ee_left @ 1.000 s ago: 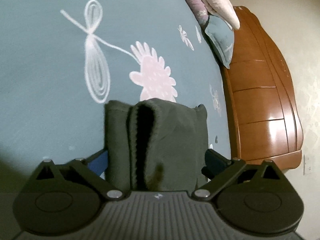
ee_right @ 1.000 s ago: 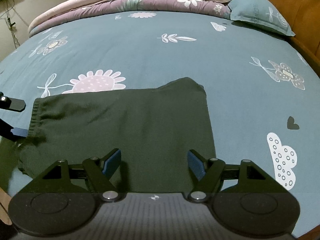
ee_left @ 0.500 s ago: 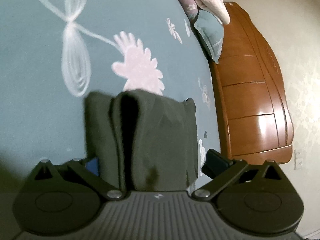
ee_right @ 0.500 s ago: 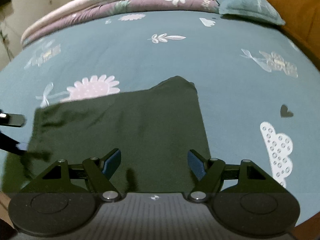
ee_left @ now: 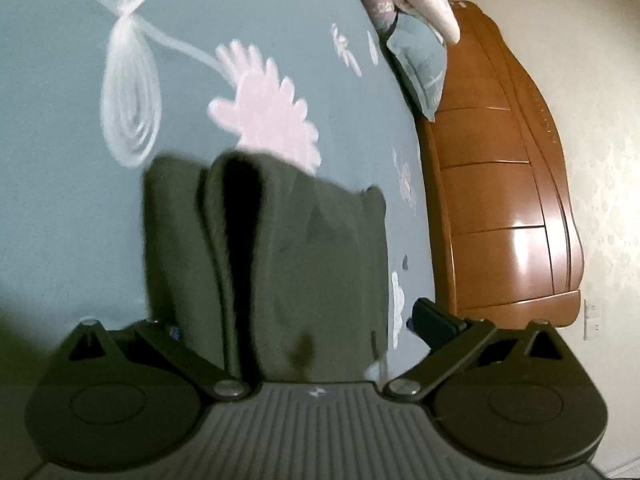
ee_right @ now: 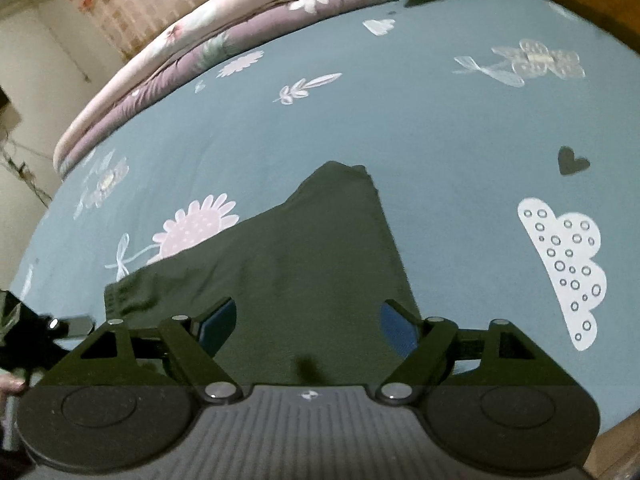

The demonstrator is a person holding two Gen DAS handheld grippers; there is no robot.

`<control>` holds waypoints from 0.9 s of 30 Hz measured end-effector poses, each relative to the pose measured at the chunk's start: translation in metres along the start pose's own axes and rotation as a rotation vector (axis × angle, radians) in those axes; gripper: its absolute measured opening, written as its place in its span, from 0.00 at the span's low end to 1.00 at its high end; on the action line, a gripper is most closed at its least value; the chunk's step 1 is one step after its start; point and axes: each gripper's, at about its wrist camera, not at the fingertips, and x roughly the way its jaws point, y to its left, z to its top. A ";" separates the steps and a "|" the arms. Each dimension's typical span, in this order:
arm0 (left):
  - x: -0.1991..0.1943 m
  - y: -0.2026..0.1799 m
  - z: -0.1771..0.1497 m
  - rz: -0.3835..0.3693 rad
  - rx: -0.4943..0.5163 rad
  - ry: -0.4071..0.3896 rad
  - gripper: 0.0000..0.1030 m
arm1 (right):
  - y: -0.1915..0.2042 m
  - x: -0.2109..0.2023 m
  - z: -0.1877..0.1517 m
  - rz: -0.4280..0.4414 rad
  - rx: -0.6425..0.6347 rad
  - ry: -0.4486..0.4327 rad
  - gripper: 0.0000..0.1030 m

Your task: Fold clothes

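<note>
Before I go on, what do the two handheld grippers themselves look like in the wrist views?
Both match. The right gripper has a ribbed grey body with a small white logo, black linkage arms with silver pivot screws, round black side housings and blue pads. The left gripper looks the same, with black finger tips. No cables or sleeves show.

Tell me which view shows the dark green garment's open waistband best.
The left wrist view: the dark green garment faces it end-on, its opening gaping dark. The right wrist view shows the garment lying flat, with only the waistband's ribbed edge.

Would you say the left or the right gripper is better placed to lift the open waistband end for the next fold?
Probably left: the left gripper straddles the garment's waistband end.
</note>
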 end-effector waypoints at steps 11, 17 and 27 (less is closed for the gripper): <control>0.002 -0.006 -0.016 0.077 0.016 -0.134 0.94 | -0.078 0.055 0.043 0.249 0.130 0.166 0.84; -0.001 -0.002 -0.021 0.090 -0.038 -0.219 0.94 | -0.098 0.108 0.072 0.490 0.194 0.270 0.98; -0.006 0.003 -0.033 0.083 -0.101 -0.248 0.93 | -0.095 0.119 0.067 0.636 0.167 0.347 1.00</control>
